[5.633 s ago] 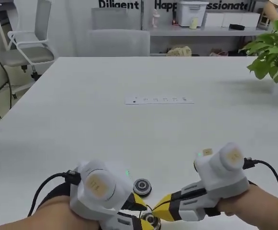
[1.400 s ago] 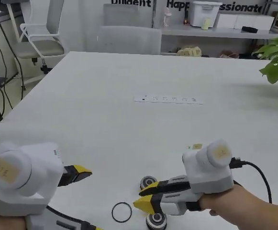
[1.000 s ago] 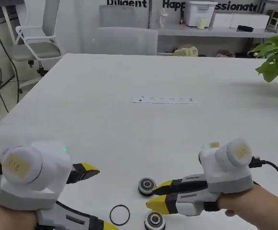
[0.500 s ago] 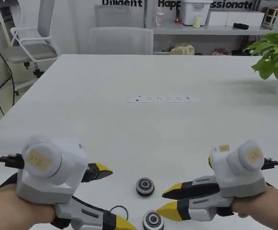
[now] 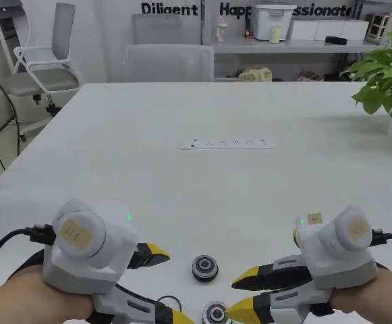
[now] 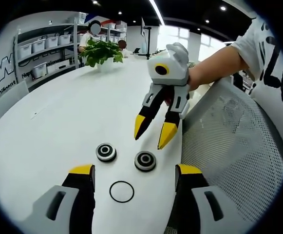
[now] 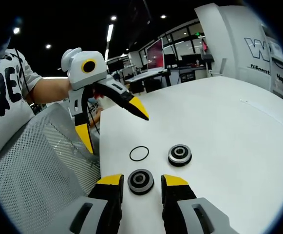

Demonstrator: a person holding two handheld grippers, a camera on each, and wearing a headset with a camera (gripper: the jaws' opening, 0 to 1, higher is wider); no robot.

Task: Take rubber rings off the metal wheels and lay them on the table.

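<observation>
While both grippers' jaws stand spread wide, the near metal wheel (image 7: pixel 141 181) lies just ahead of the right gripper (image 5: pixel 237 294), farther from the left gripper (image 6: pixel 134 170); a loose rubber ring (image 7: pixel 139 153) lies beside that wheel, a second wheel (image 7: pixel 179 155) beyond it.

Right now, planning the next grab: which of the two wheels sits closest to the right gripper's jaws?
The wheel framed between the open jaws of the right gripper; the other wheel lies farther out, level with the loose ring.

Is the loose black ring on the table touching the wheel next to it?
Apart. The left gripper view shows it plainly: a strip of bare white table lies between the rubber ring and the nearest metal wheel.
</observation>
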